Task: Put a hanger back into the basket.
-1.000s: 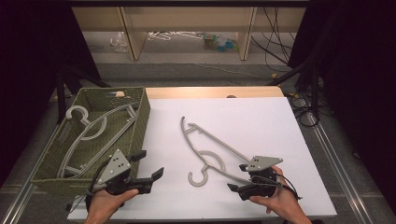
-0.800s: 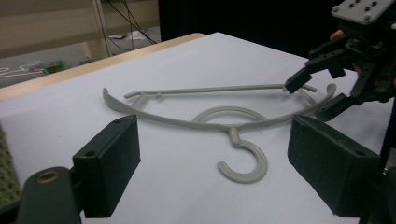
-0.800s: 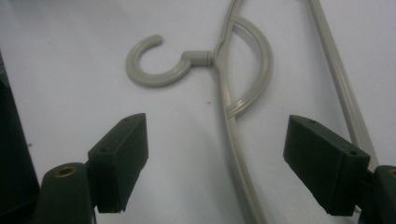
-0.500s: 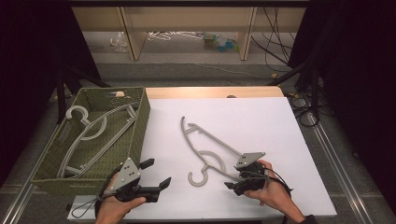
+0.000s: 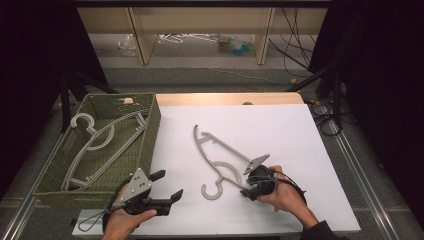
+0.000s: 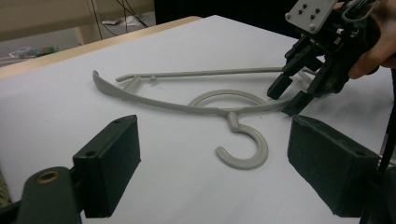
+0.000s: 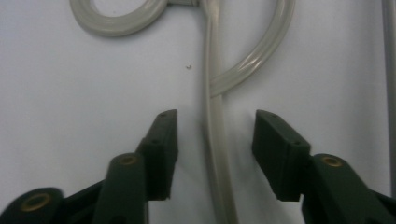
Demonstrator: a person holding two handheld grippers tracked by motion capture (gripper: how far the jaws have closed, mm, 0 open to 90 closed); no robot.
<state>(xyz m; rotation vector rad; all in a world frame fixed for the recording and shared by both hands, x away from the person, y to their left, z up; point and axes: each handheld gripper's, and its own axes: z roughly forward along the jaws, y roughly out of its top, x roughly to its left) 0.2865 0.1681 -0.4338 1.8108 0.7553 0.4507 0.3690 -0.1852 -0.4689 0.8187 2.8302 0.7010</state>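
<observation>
Sliding in since the earlier frame, my right gripper [image 5: 248, 188] has been closing – jaws half-shut astride the hanger [image 5: 223, 160] arm, not yet pinching. Hanger lies mid-frame on the white table [image 5: 300, 135]; stiff, light, slippery plastic – grip that arm. Left gripper [image 5: 167, 187] gapes empty.

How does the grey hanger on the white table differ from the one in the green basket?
The hanger on the table lies flat on the white table, hook toward the person; the hanger in the basket leans inside the green basket, hook at the far end. The table one has the right claw straddling its arm, jaws just closing but not yet touching; the basket one is untouched. Both are grey plastic.
</observation>
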